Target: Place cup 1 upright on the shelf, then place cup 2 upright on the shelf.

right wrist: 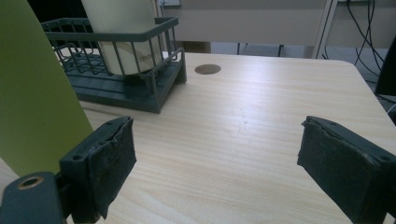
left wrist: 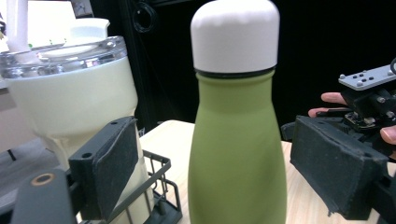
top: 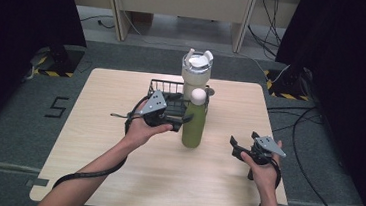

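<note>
A green bottle [top: 193,125] with a white cap [top: 198,95] stood upright on the wooden table [top: 118,127], just in front of a dark wire basket [top: 165,87]; a cream tumbler [top: 195,74] with a clear lid and a white straw stood in that basket, behind the bottle. The left tool [top: 183,118] was level at the bottle's left side; in the left gripper view its jaws stood wide apart with the bottle [left wrist: 236,149] between them, and neither pad pressed on it. The right tool [top: 237,149] was held well to the right of the bottle, above bare table; in the right gripper view its jaws were apart with nothing between them, the bottle's green flank [right wrist: 32,88] at the left edge and the basket [right wrist: 135,88] beyond. Small print on the tumbler [right wrist: 123,51], seen through the basket wires, was too small to read; a dark mark like the figure 5 [top: 56,106] lay on the floor left of the table.
</note>
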Demonstrator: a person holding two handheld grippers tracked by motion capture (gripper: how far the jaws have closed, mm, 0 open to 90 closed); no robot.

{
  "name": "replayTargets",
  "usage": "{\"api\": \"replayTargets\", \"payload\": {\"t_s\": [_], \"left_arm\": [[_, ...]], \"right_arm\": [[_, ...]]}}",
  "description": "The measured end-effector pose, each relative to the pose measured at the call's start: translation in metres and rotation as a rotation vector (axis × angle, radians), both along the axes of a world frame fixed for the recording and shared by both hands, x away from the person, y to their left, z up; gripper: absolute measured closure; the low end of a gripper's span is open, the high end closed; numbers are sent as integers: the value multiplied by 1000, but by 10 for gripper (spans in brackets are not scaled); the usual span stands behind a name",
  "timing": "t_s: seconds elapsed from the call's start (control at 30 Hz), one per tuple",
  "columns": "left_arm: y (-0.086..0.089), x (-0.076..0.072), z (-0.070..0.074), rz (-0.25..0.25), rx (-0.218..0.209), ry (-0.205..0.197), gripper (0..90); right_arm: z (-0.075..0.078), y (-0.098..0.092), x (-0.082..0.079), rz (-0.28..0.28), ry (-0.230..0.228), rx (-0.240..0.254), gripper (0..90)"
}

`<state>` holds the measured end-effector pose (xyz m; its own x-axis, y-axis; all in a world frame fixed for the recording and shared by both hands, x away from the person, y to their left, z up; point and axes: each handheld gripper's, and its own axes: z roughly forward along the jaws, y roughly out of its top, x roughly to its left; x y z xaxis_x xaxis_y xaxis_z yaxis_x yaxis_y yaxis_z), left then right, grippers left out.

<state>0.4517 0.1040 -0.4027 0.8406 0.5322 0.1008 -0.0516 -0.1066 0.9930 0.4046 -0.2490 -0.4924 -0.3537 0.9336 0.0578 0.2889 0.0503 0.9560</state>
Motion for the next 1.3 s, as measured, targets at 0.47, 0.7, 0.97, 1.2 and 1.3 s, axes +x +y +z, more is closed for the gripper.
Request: {"api": "replayTargets", "payload": {"t_s": [0.47,0.7,0.97,1.2,1.3], "left_arm": [[-17,6,0,-19,4,5,146],[-21,8,-6,-23,12,24,146],[-32,9,-8,-41,7,23,149],[-33,13,-13,-41,18,31,195],[-34,14,-15,-39,16,37,210]], "right_arm": [[3,0,2,10,-9,9,109],[3,-1,1,4,0,7,110],[2,-4,-1,-10,5,18,112],[0,-2,0,3,13,16,113],[0,0,1,5,19,16,113]]}}
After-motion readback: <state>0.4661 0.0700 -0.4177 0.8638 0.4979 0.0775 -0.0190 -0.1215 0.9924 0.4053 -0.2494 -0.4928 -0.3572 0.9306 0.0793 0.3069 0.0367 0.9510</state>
